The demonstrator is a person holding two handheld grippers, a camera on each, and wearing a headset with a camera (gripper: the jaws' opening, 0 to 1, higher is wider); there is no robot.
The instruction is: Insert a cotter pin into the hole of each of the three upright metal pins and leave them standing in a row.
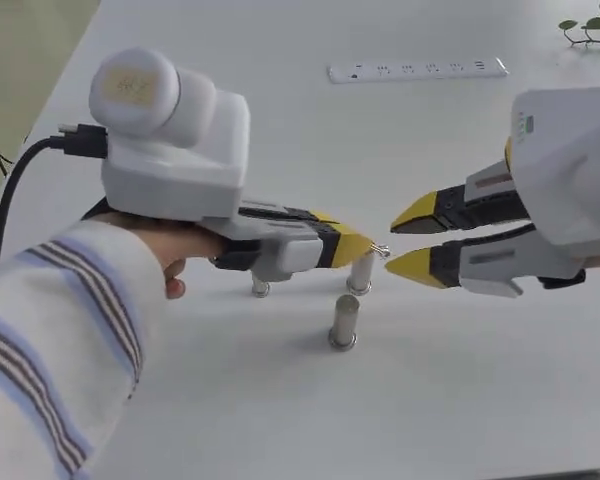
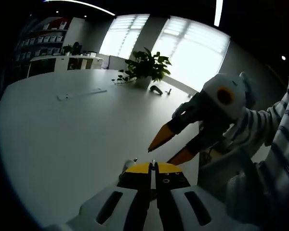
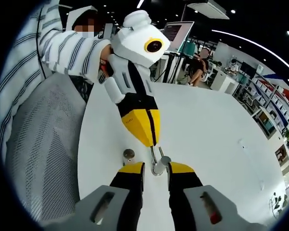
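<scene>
Standing: three metal pins (image 1: 343, 322) (one cotter pin (image 1: 380, 250))

Three short, silvery metal pins stand upright, each a plain cylinder on a slightly wider foot. They form a loose triangle rather than a row. The front pin (image 1: 343, 322) stands alone, nearest the person, fully in sight. The back pin (image 1: 360, 273) stands just behind it and a little to the right. The third pin (image 1: 260, 288) is off to the left, with little more than its foot visible. A thin wire cotter pin (image 3: 153, 154) is pinched in the closed tips of the left gripper (image 1: 363, 247) and reaches the top of the back pin. Whether it has entered the hole cannot be told.
</scene>
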